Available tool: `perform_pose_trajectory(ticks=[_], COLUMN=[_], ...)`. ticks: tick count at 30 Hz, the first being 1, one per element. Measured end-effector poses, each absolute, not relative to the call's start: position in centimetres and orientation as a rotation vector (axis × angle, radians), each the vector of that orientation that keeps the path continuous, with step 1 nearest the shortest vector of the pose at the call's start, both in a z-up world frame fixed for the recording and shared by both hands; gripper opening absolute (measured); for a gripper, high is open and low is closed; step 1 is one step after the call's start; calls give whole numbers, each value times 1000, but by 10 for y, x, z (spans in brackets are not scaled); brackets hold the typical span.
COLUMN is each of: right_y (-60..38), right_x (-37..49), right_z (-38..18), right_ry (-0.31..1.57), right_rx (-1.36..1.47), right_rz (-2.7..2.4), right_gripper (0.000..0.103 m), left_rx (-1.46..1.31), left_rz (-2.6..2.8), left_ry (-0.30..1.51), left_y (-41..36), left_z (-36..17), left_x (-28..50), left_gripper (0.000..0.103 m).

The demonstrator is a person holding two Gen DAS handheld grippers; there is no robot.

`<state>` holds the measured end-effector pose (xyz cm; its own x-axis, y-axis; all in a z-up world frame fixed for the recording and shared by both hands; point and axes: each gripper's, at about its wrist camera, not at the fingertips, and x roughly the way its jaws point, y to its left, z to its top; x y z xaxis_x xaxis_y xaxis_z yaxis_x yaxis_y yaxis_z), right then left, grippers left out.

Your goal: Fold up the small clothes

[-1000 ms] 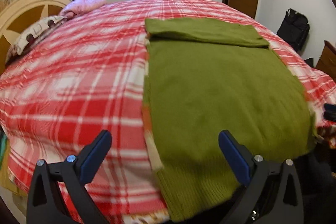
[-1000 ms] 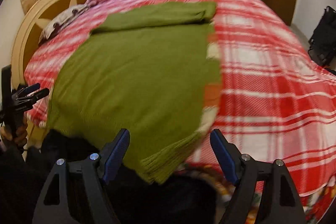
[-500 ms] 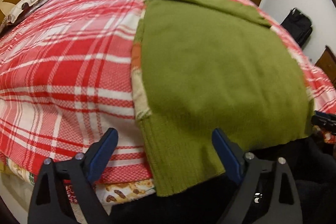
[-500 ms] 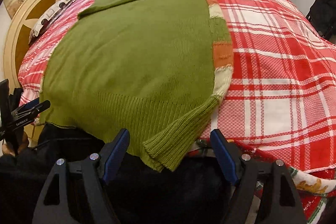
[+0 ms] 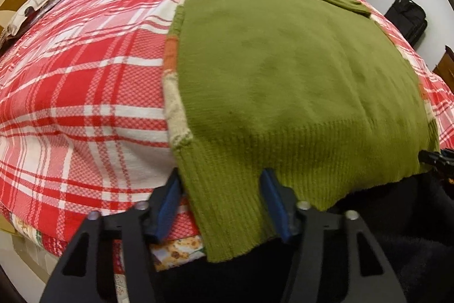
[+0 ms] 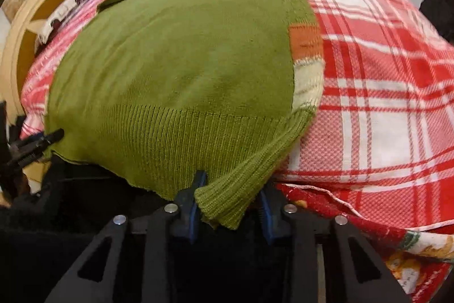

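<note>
The left gripper [image 5: 220, 195] points steeply down at the near left corner of the green sweater [image 5: 283, 75]. Its jaws are closing, with the ribbed hem corner between the blue pads [image 5: 271, 200], which do not yet press it. The right gripper [image 6: 229, 198] tilts down the same way at the near right corner. Its jaws are closing too, the bunched hem lying between its pads [image 6: 188, 203]; whether they already pinch it is unclear.
</note>
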<state>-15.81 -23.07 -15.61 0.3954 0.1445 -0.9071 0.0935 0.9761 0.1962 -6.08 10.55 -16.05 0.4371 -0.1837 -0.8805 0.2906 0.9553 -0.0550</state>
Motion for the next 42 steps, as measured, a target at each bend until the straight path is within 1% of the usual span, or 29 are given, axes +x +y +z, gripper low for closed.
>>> perform_pose_trajectory(ticks=[2,3,5,8,13,22,26,30,36,42], right_y=[-231,-231,-229,-231,-237,-247,-255,-263,-294,-301], right_x=[-158,-160,-160,-160,-162,-164,-149,-116,-54,-7], right_z=[-155,-154,-150,-142,-122,-81,-68,-54,-59,-85], right_ry=[1164,1163,1149,1124,1070,948,912,875,835,860], right_rx=[250,249,254,326,399,474,508,498,590,576], right_rz=[61,69,95,140,196,266,283,279,226,167], right_gripper=[18,17,14,11,9,9,8,8,8,8], left_rx=[112,113,113,118,60,22,-23,-35,-60,-69], left_rz=[-312,-321,-352,-376,-408,-453,-473,-465,-425,-345], left_ry=[1079,1078,1075,1063,1057,946,913,885,884,959], left_y=[103,101,97,87,94,104,106,104,101,90], left_z=[-160,-160,-160,-157,-146,-100,-83,-65,-59,-84], left_x=[-58,-59,-61,-60,-55,-54,-38,-9,45,104], left_gripper=[39,36,16,9,8,8,8,8,8,9])
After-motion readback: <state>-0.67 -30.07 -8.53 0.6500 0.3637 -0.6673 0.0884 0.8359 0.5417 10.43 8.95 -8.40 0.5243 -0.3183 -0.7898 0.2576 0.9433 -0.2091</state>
